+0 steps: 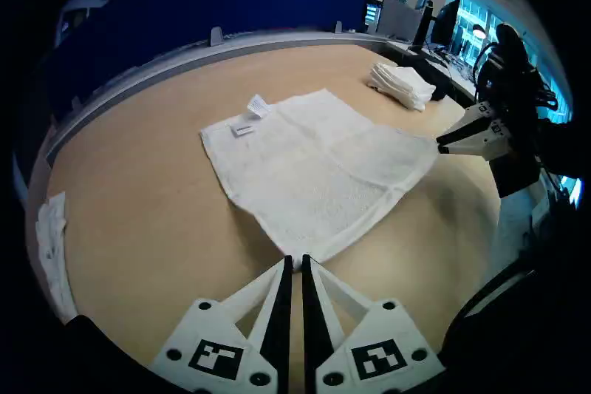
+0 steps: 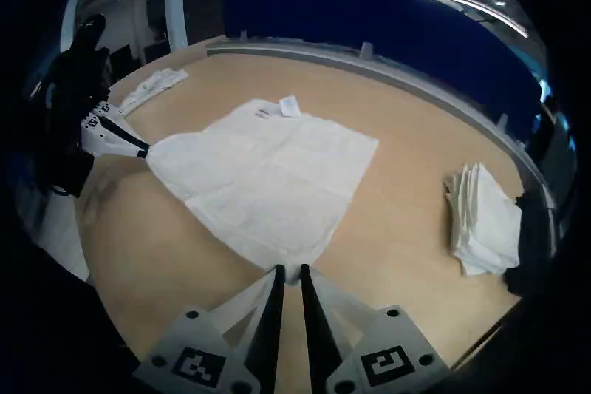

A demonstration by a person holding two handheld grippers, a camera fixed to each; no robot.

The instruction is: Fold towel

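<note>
Towel point(image 1: 318, 165), white and opened flat, lies cornerwise on the pale wooden table point(image 1: 148, 194), its sewn labels point(image 1: 257, 106) at the far corner. In the left gripper view the left gripper point(image 1: 295, 261) has its jaws drawn almost together, pinching the near corner of the towel between the tips. The same view shows the right gripper point(image 1: 439, 144) off to the right, its jaws closed on the towel's right corner, with dark monitors point(image 1: 445, 21) behind it. The right gripper view looks down that gripper's own narrow-set fingers point(image 2: 275, 298), which nip that corner. Here a stack of folded towels point(image 2: 484, 220) sits to the right, apart from the spread towel. A loose white cloth point(image 2: 151, 87) lies beyond the left gripper, and a blue partition point(image 2: 384, 17) runs along the table's far edge.
</note>
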